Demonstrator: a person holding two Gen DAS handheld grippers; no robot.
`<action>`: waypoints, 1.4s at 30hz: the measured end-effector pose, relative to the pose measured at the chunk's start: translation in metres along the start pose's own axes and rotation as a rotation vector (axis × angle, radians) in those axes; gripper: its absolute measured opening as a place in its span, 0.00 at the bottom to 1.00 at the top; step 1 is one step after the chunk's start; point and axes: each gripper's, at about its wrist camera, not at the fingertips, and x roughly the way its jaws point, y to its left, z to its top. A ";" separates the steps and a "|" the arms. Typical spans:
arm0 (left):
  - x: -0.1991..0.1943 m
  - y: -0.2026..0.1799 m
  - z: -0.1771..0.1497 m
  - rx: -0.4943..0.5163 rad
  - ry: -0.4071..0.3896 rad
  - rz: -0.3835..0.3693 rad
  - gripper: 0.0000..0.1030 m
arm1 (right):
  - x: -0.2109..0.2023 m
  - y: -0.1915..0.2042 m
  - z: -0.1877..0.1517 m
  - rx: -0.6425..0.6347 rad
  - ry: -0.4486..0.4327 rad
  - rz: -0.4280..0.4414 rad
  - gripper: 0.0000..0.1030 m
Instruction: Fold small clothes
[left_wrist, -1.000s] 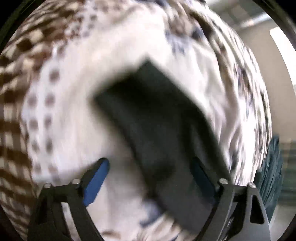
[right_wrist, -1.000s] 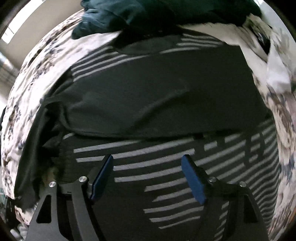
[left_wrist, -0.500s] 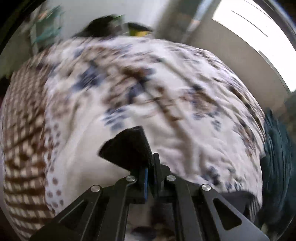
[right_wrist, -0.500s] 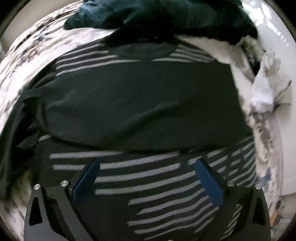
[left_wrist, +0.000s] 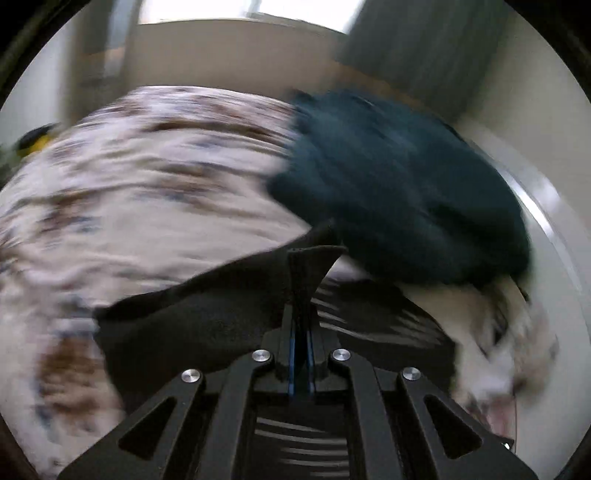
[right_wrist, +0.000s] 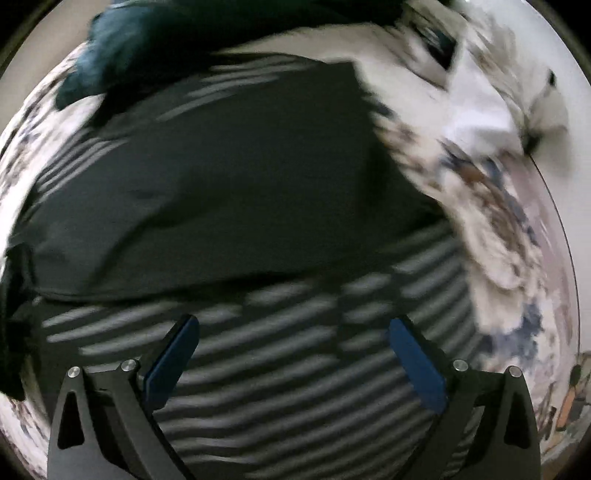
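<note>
A black shirt with grey stripes (right_wrist: 236, 192) lies spread on the floral bedspread (right_wrist: 491, 206), its plain black part folded over the striped part. My left gripper (left_wrist: 301, 332) is shut on a black edge of that shirt (left_wrist: 207, 314) and holds it lifted over the bed. My right gripper (right_wrist: 291, 354) is open and empty, hovering just above the striped lower part of the shirt. Both views are blurred by motion.
A dark teal garment (left_wrist: 402, 192) is heaped at the far side of the bed, also at the top of the right wrist view (right_wrist: 122, 48). A white cloth (right_wrist: 480, 110) lies to the right. The floral bedspread (left_wrist: 147, 192) stretches left. A wall and curtain stand behind.
My left gripper closed on the shirt's black edge and swung it right toward the teal heap. My right gripper opened wider and stayed over the stripes.
</note>
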 end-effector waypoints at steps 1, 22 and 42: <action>0.012 -0.031 -0.008 0.034 0.023 -0.037 0.02 | 0.000 -0.023 0.003 0.018 0.005 -0.010 1.00; 0.084 -0.160 -0.079 0.190 0.283 -0.188 0.84 | -0.027 -0.207 0.027 0.211 0.029 0.208 1.00; 0.161 0.148 -0.047 -0.022 0.347 0.422 1.00 | 0.066 -0.046 0.149 -0.003 0.058 0.231 0.31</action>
